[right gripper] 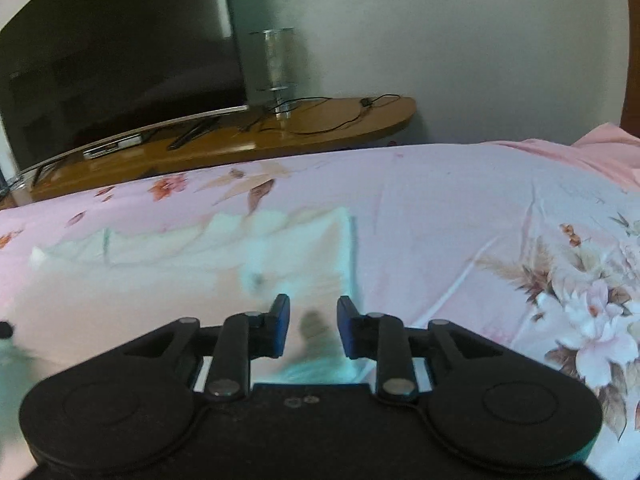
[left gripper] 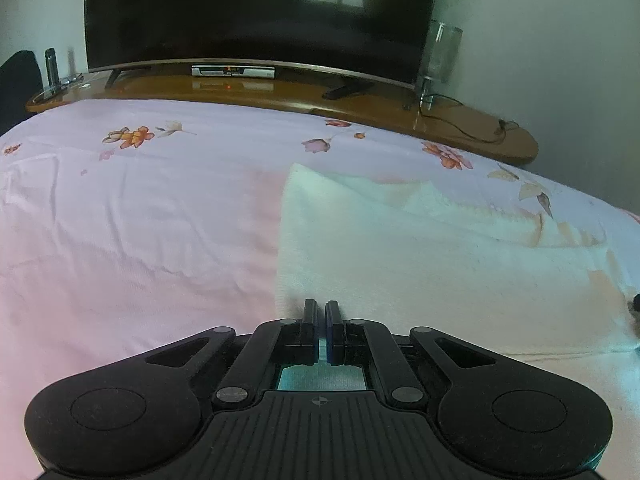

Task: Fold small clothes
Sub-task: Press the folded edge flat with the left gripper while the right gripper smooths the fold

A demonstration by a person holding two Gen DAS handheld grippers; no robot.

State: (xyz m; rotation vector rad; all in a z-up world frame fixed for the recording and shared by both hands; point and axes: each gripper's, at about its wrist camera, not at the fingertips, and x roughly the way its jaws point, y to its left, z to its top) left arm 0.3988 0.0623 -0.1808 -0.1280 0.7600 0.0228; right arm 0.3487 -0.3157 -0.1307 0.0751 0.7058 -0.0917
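Left tongs [left gripper: 321,312] pressed together, pinching the white fluffy garment's [left gripper: 440,264] near edge; right tongs [right gripper: 310,312] spread above it, floral pink bedsheet [right gripper: 460,220] at three o'clock.

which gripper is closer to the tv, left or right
Left. The left gripper faces the tv almost head on, across the bed. The right gripper sits farther along the bed, with the tv off to its left.
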